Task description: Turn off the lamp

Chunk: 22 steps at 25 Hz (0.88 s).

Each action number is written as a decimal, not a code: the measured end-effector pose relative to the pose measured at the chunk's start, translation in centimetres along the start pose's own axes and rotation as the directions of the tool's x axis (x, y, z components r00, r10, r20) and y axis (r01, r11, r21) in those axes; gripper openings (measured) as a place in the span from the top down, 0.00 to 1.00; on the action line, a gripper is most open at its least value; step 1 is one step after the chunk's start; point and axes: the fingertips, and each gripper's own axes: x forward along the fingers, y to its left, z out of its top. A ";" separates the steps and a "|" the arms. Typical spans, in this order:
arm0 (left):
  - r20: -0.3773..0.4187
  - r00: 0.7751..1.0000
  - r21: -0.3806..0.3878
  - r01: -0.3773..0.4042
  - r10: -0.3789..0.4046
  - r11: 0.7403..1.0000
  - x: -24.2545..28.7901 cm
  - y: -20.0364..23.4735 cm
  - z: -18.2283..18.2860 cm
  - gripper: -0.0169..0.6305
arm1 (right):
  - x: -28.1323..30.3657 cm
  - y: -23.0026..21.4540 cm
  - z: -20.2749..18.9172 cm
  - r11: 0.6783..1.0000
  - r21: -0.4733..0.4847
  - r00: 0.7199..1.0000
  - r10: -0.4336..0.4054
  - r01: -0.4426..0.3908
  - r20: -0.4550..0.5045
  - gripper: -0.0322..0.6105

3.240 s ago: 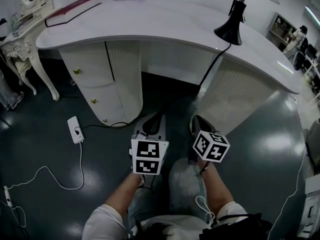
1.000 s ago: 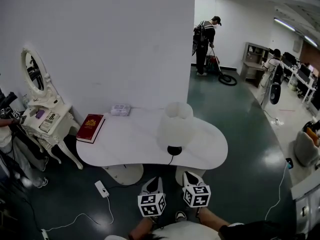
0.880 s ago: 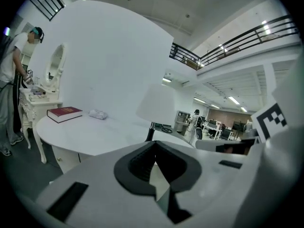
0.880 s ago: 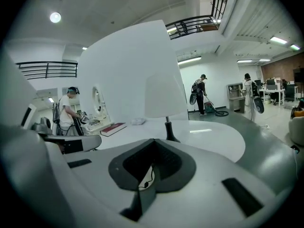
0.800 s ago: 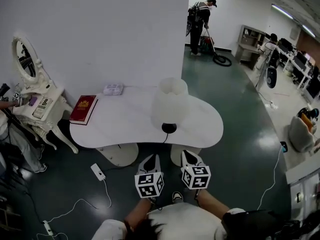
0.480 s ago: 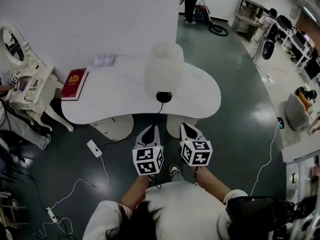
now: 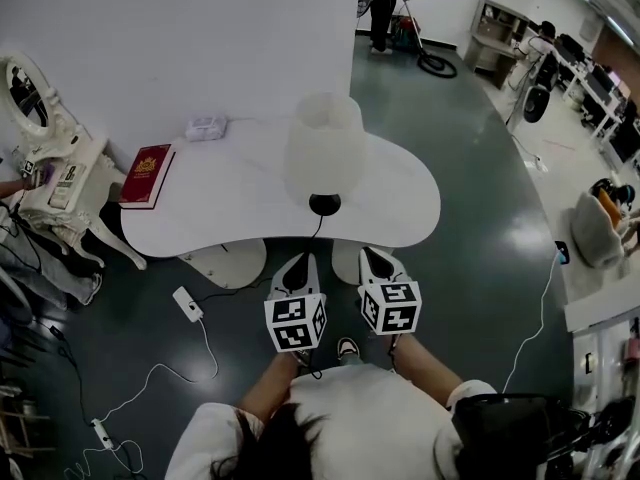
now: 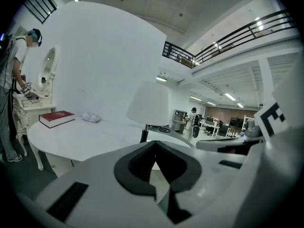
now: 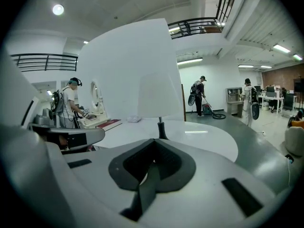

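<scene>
Seen from above, a person stands at the near edge of a curved white table (image 7: 220, 208), holding one gripper in each hand. The left gripper (image 7: 297, 266) and the right gripper (image 7: 375, 260) are side by side just short of the table edge, pointing towards it. Each has its jaws pressed together with nothing between them.

The lamp (image 7: 322, 148) stands on the table straight ahead of the grippers, close to the near edge. It has a tall white shade on a small black base. The grippers are apart from it. The shade looks pale; whether it is lit is hard to tell. A black cord (image 7: 317, 226) drops from the base over the table edge.

A red book (image 7: 147, 162) lies at the table's left end. A white power strip (image 7: 186, 303) lies on the dark floor to the left.
</scene>
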 end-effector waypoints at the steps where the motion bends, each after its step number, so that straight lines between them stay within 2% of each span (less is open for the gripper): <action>1: -0.001 1.000 0.001 -0.003 0.003 1.000 0.1 0.1 0.0 0.96 | 0.2 0.0 0.1 1.000 -0.007 1.000 0.004 -0.004 -0.001 0.95; 22: 0.004 1.000 -0.020 -0.013 0.013 1.000 1.9 -0.3 0.3 0.96 | 0.9 -1.2 0.4 1.000 -0.006 1.000 0.013 -0.014 -0.011 0.95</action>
